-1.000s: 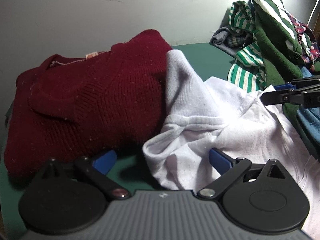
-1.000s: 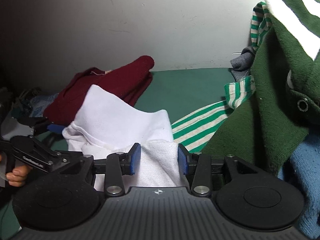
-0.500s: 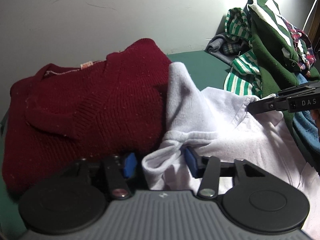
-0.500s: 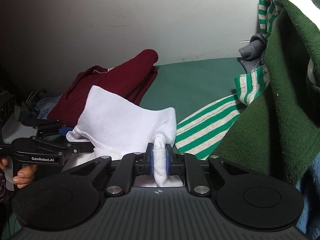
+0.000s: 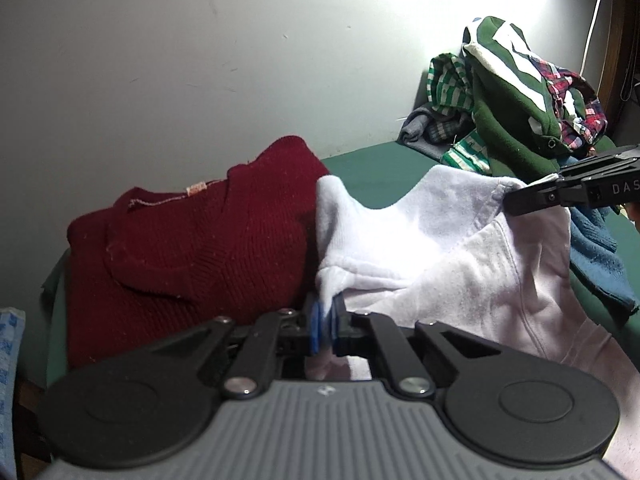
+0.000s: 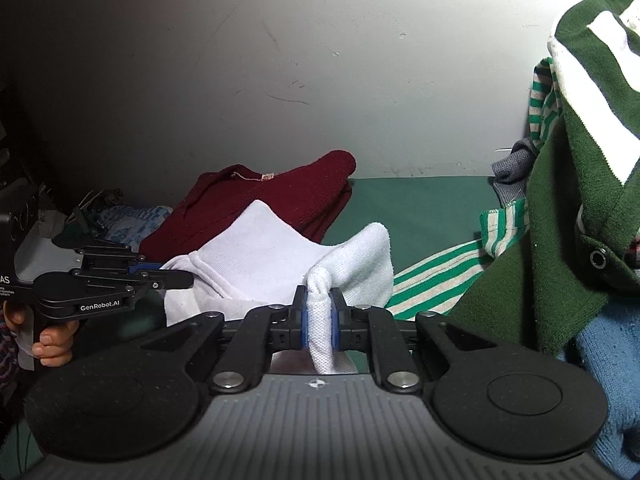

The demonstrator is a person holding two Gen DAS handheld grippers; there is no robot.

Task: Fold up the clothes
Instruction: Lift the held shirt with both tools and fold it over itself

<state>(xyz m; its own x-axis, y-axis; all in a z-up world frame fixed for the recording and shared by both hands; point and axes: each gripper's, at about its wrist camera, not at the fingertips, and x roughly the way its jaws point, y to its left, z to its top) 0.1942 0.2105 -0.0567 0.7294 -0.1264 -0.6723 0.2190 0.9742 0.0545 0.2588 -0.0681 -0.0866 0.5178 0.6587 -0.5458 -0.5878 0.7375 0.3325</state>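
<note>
White shirt (image 5: 460, 256): on the green counter (image 5: 384, 168), beside the maroon sweater (image 5: 192, 240).
Left hand-held gripper (image 5: 326, 326): clamped on the shirt's edge (pads nearly meeting).
Right hand-held gripper (image 6: 319, 318): pinching a bunched fold.
Clothes pile (image 5: 516, 108): far right.

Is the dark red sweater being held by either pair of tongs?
No, the red sweater lies untouched, while both the left tongs and right tongs pinch the white shirt.
</note>
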